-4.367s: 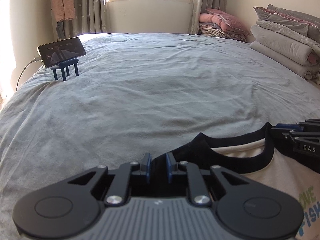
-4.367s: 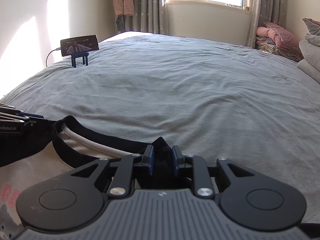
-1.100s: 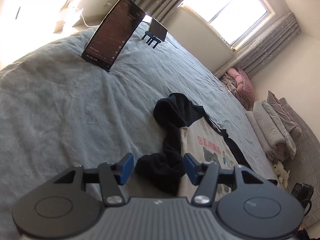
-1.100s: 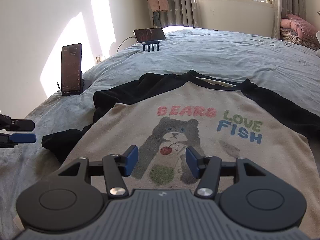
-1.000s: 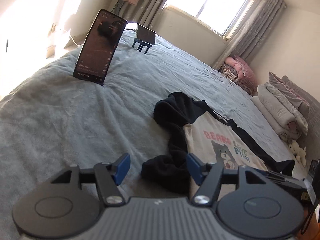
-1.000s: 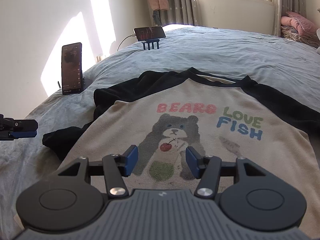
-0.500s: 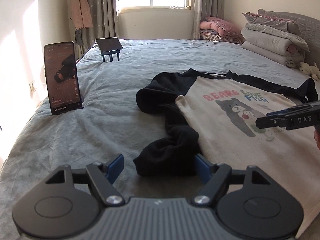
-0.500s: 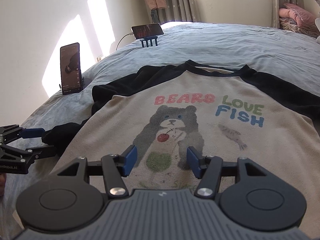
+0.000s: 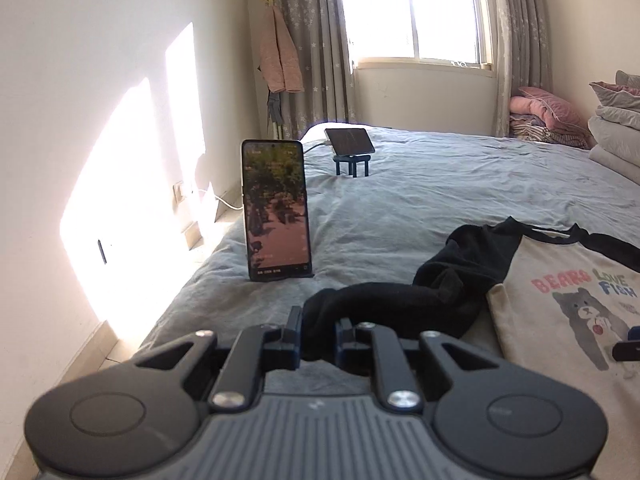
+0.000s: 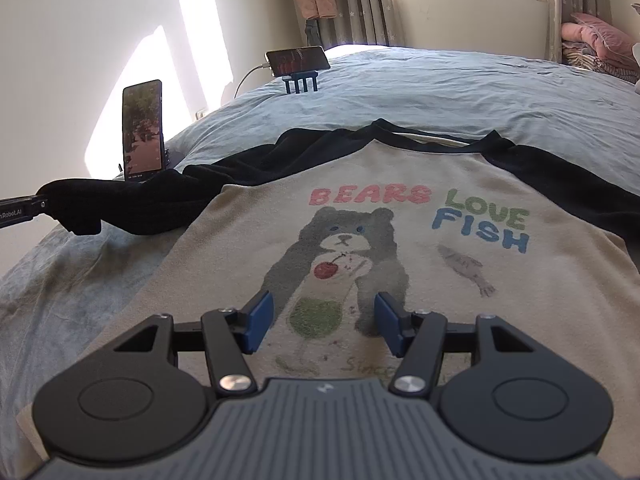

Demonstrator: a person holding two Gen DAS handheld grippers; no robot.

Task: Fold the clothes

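Right wrist view shows you the grey bed [image 10: 460,92] with the T-shirt [image 10: 400,248] spread face up across it, its long axis running from the hem near your right tongs [image 10: 324,316] to the collar, which points toward the window. Across the chest you can read "BEARS LOVE FISH" above a printed bear; smaller writing near the hem is too faint to read. The black left sleeve [image 9: 400,300] trails off the shirt's side toward the bed edge, and its cuff end is lifted. Your left tongs [image 9: 318,336] are closing, and their pads already press on that cuff. Your right tongs hover over the bear print, angled downward, jaws apart with nothing between them. An upright phone [image 9: 276,210] stands near the bed edge; a second phone [image 10: 298,60] rests on a small blue stand farther back.
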